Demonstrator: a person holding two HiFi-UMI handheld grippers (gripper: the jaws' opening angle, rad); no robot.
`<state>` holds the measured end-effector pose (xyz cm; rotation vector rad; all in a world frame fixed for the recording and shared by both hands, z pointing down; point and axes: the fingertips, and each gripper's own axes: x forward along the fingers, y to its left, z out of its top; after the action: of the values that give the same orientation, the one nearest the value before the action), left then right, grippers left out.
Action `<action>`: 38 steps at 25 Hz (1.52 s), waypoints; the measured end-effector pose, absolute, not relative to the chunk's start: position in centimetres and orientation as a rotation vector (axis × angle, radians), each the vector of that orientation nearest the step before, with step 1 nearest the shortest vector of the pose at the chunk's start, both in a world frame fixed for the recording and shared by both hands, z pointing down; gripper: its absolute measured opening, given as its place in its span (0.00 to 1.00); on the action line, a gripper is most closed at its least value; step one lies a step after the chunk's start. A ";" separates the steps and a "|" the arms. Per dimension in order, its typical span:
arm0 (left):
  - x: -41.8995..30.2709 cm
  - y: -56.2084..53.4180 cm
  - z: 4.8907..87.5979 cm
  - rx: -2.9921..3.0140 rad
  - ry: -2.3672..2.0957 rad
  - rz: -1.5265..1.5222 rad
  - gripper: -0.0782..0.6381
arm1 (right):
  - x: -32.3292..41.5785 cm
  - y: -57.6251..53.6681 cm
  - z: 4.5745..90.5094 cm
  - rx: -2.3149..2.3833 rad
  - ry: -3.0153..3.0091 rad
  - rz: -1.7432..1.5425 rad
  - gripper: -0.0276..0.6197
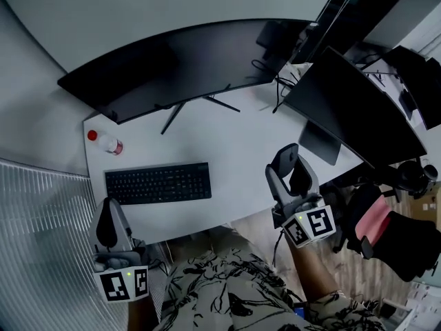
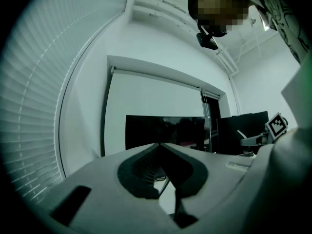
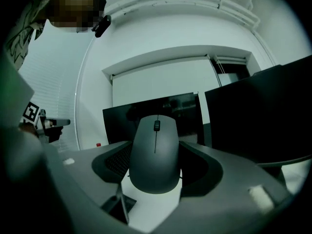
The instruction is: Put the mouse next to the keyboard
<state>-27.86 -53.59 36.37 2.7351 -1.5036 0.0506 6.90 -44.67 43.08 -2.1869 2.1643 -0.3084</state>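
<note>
Mouse (image 3: pixel 155 152) pinched in right claw (image 1: pixel 292 165), left claw (image 2: pixel 162 150) pressed together empty; smooth shell may slip, falling off counter (image 1: pixel 241 150) before reaching keyboard (image 1: pixel 158 183)

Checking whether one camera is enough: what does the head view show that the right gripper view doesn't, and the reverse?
Head view only: the whole keyboard lying flat on the desk, with bare desk to its right. Right gripper view only: a clear look at the mouse, scroll wheel facing the camera, clamped in the right hand-held gripper. Both: the keyboard and the curved monitor.
</note>
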 end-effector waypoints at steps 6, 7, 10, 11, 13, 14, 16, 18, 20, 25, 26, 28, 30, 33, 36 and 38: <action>-26.9 -53.6 38.0 2.717 -1.494 0.122 0.09 | 5.7 -46.5 50.2 -2.204 2.257 -0.488 0.51; -26.8 -53.6 38.1 2.716 -1.492 0.134 0.09 | 5.6 -46.9 51.4 -2.211 2.268 -0.515 0.51; -26.6 -53.9 39.2 2.712 -1.480 0.169 0.09 | 4.9 -47.9 55.5 -2.240 2.305 -0.587 0.51; -26.6 -53.9 39.5 2.708 -1.477 0.180 0.09 | 4.6 -48.1 56.8 -2.248 2.324 -0.611 0.51; -26.6 -53.9 40.1 2.701 -1.474 0.198 0.09 | 3.8 -48.4 59.2 -2.261 2.367 -0.654 0.51; -26.6 -54.0 40.4 2.697 -1.476 0.205 0.09 | 3.5 -48.6 60.3 -2.267 2.391 -0.674 0.51; -26.7 -54.2 41.1 2.687 -1.484 0.220 0.09 | 2.9 -48.8 62.3 -2.277 2.446 -0.712 0.51; -26.8 -54.3 41.7 2.675 -1.491 0.238 0.09 | 2.4 -49.1 63.7 -2.278 2.474 -0.718 0.51; -26.8 -54.3 42.2 2.669 -1.488 0.253 0.09 | 2.0 -49.4 64.8 -2.280 2.489 -0.727 0.51; -26.7 -54.2 43.1 2.653 -1.479 0.276 0.09 | 1.3 -49.1 68.2 -2.279 2.537 -0.877 0.51; -26.7 -54.2 43.3 2.650 -1.479 0.278 0.09 | 1.2 -49.1 68.8 -2.277 2.547 -0.902 0.51; -26.6 -54.2 43.6 2.644 -1.478 0.284 0.09 | 1.0 -49.2 69.9 -2.272 2.561 -0.952 0.51; -26.7 -54.3 44.0 2.637 -1.479 0.291 0.09 | 0.7 -49.2 70.8 -2.263 2.580 -1.005 0.51; -26.8 -54.3 44.4 2.624 -1.482 0.301 0.09 | 0.2 -49.3 72.0 -2.257 2.618 -1.075 0.51; -26.9 -54.2 44.8 2.612 -1.483 0.317 0.09 | -0.2 -49.4 73.1 -2.264 2.652 -1.122 0.51; -27.0 -54.2 45.0 2.606 -1.488 0.321 0.09 | -0.4 -49.6 73.7 -2.255 2.664 -1.168 0.51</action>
<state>-27.03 -54.23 44.96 2.6063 -1.4882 0.3214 -0.37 -49.55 73.67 -2.2548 2.6638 -1.1680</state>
